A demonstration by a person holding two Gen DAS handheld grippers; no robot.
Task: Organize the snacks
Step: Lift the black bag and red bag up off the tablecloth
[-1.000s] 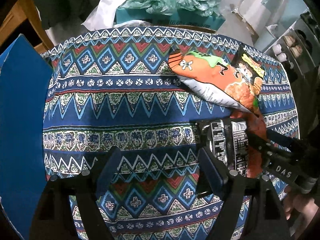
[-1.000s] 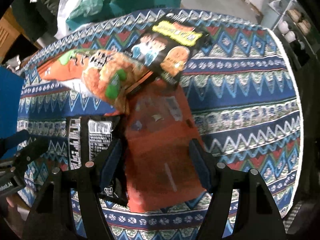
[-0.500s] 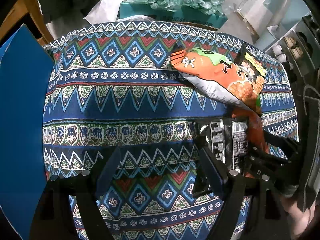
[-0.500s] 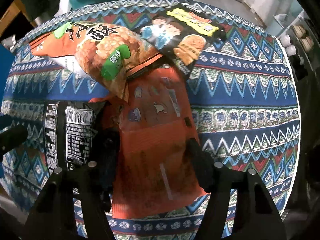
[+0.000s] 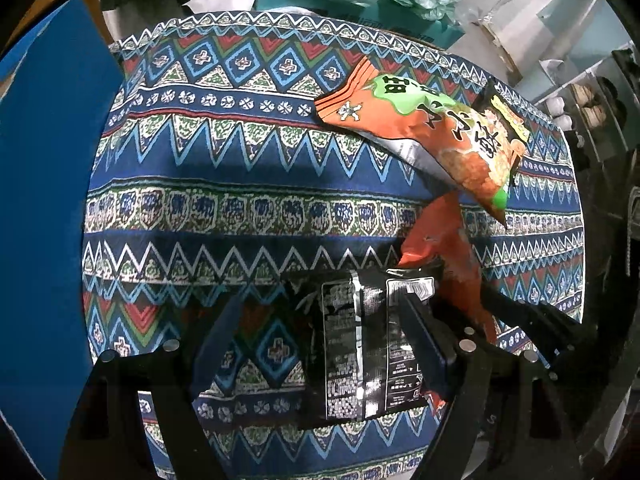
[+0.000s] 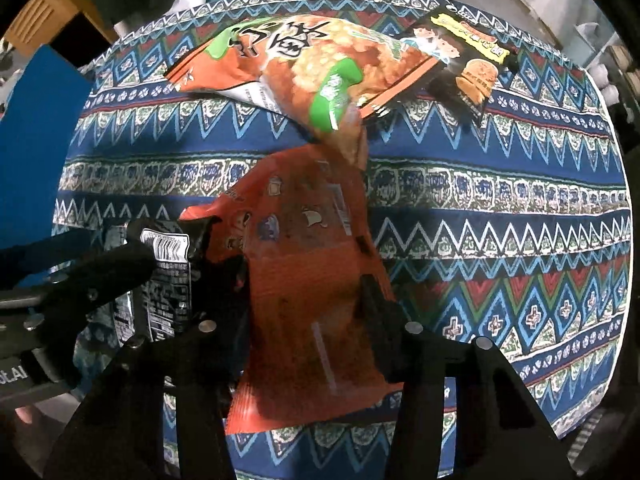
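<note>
A red snack packet (image 6: pixel 304 280) lies lengthwise between the fingers of my right gripper (image 6: pixel 304 292). Its jaws are closing, the pads press on the packet's long edges, and the packet buckles upward (image 5: pixel 444 240). Beside it on the left lies a black packet (image 5: pixel 360 340) with white print. My left gripper (image 5: pixel 318 332) hangs open over it, the right finger above the packet's right half. Farther back an orange and green packet (image 6: pixel 296 68) overlaps a black burger packet (image 6: pixel 468 64).
A patterned blue cloth (image 5: pixel 200 168) covers the table. A blue board (image 5: pixel 40 200) stands along its left side. Behind the table are a teal box (image 5: pixel 400 20) with crumpled green bags and, on the right, shelves (image 5: pixel 584 108) with small items.
My right gripper's fingers have drawn in around the red packet, which now bulges up. My left gripper has shifted right, so the black packet sits between its fingers.
</note>
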